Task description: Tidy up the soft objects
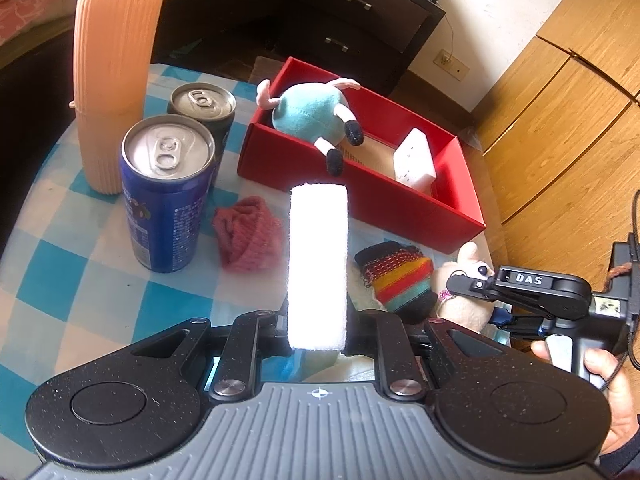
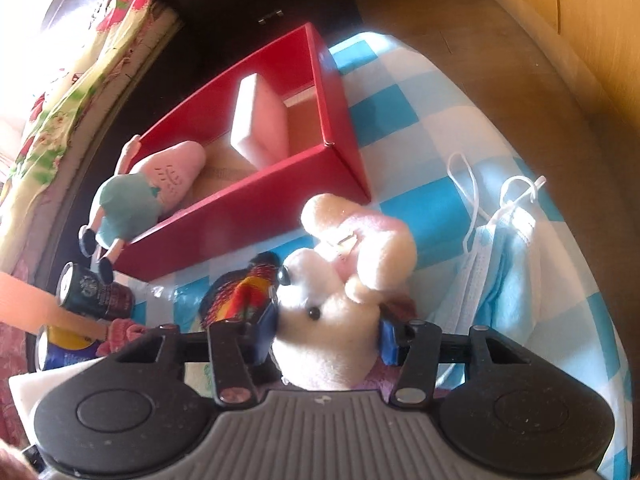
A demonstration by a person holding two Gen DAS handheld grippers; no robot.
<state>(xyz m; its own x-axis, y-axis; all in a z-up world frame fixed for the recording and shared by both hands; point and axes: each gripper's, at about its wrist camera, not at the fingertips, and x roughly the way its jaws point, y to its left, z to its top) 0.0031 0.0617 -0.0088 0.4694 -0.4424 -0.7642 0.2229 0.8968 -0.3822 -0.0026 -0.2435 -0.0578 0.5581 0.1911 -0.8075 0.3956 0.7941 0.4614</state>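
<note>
**Op:** Fingers of my left gripper (image 1: pixel 318 320) were clamped on a white sponge block (image 1: pixel 318 264), held upright above the checked tablecloth (image 1: pixel 80 248).

**Log:** Left wrist view, surroundings?

**Op:** Red box (image 1: pixel 280 168) beyond it, with a blue-bodied plush doll (image 1: pixel 312 112) over its near wall and a white block (image 1: pixel 414 160) inside. Pink knit (image 1: pixel 248 236) and striped knit (image 1: pixel 396 276) lay on the cloth; two cans (image 1: pixel 168 192) stood at left.

**Log:** Right wrist view?

**Op:** My right gripper (image 2: pixel 328 340) had its blue pads against a white plush dog (image 2: pixel 332 312), gripping its head. Face masks (image 2: pixel 492 264) lay at right, the box behind.
</note>
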